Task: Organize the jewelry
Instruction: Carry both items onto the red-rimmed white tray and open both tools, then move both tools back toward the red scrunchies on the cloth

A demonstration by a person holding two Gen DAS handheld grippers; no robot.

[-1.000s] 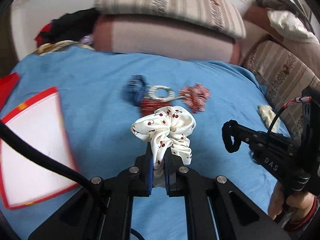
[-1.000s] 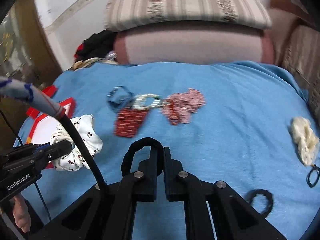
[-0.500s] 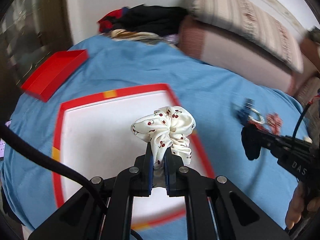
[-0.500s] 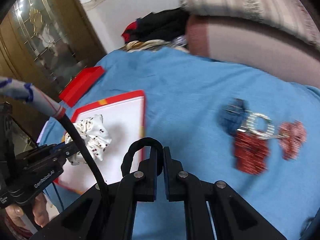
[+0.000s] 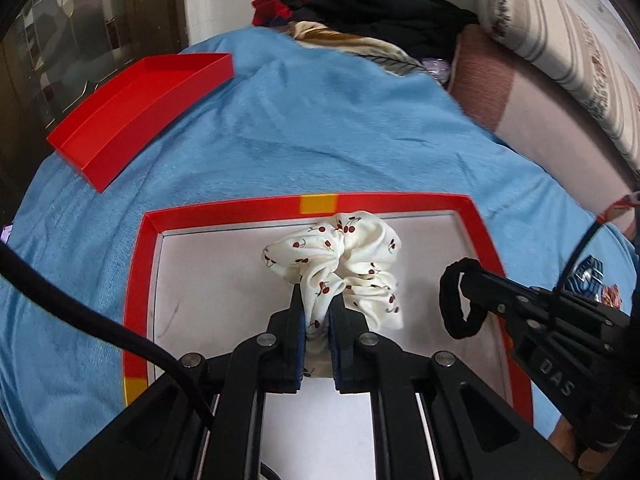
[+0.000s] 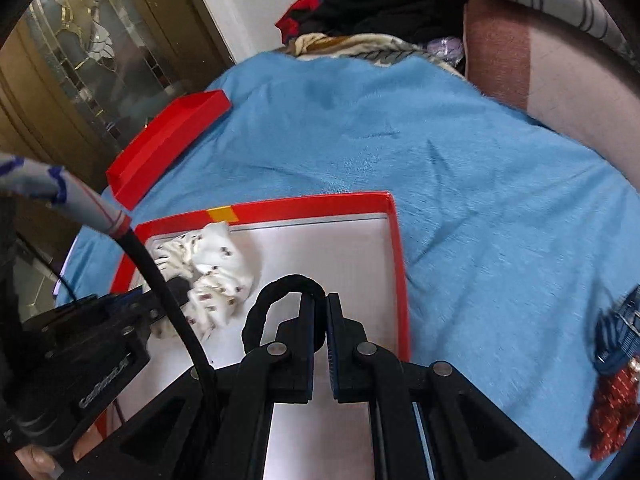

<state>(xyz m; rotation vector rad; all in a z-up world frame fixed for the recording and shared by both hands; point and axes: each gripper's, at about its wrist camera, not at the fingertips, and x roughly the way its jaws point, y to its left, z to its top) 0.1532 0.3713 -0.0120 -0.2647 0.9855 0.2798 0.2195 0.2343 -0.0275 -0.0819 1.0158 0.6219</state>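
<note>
Looking like a home bedroom: blue blanket [image 5: 320, 128] covering a bed, striped pillows [image 5: 560, 32] lying beside it, heaped clothes [image 5: 380, 12] sitting against the wall, patterned-glass door [image 6: 80, 60] standing nearby.

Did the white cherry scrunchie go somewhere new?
Yes. The white cherry-print fabric scrunchie travelled from above the blue blanket to over the red-rimmed white tray.

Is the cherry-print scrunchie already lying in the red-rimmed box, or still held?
Still held: the left tongs pinch the scrunchie above the box floor.
</note>
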